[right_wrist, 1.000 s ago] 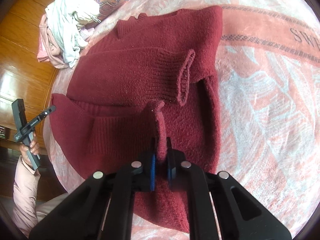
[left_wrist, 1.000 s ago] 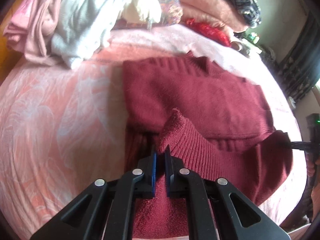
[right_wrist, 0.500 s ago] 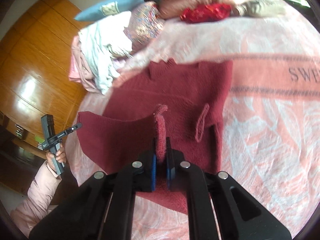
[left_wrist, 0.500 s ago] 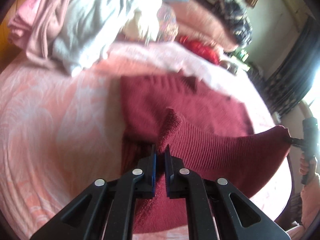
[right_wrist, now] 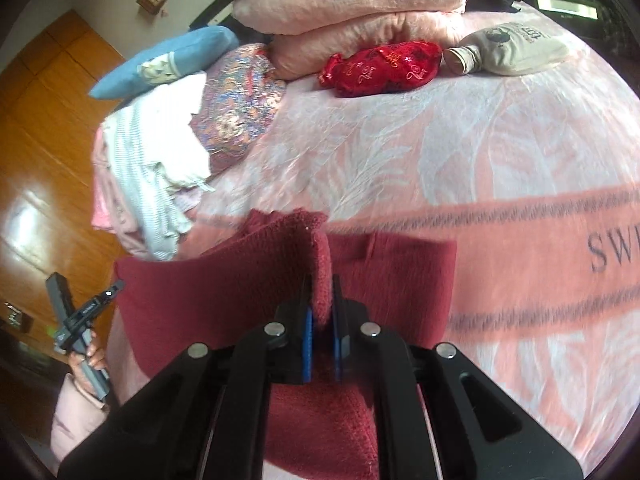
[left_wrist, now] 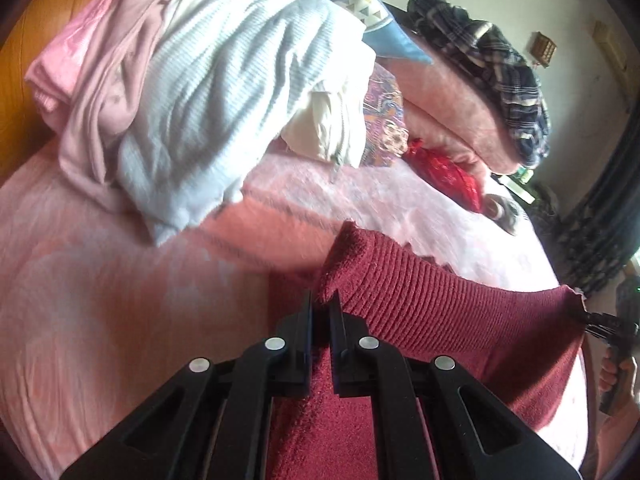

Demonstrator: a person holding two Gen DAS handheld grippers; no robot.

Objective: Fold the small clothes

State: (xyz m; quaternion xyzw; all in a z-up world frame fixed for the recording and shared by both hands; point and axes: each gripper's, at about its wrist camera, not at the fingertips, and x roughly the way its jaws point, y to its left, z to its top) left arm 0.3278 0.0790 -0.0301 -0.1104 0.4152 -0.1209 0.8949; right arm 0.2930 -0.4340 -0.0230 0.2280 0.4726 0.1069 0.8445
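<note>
Nearest the left wrist camera, the left gripper [left_wrist: 323, 312] is pinching one corner of the maroon sweater [left_wrist: 440, 312], its jaws nearly together with the ribbed hem [left_wrist: 400, 280] caught between them. In the right wrist view the right gripper [right_wrist: 320, 312] is clamping the other hem corner in the same way, knit bunched up between its blue pads [right_wrist: 307, 344]. The hem is hanging stretched between the two grippers, raised above the bed [right_wrist: 440, 152], while the rest of the sweater is lying on the pink blanket below and ahead.

The step in hand looks like the bottom-to-top fold: the lower edge is being carried over the body towards the collar end. The next move probably calls for both grippers travelling further away together, level with each other and keeping the hem taut, then lowering it squarely onto the far part of the sweater before letting go.

Further off on the left, a heap of pale clothes [left_wrist: 200, 92] is lying on the bed; pillows [right_wrist: 352, 12] are stacked at the far end.
</note>
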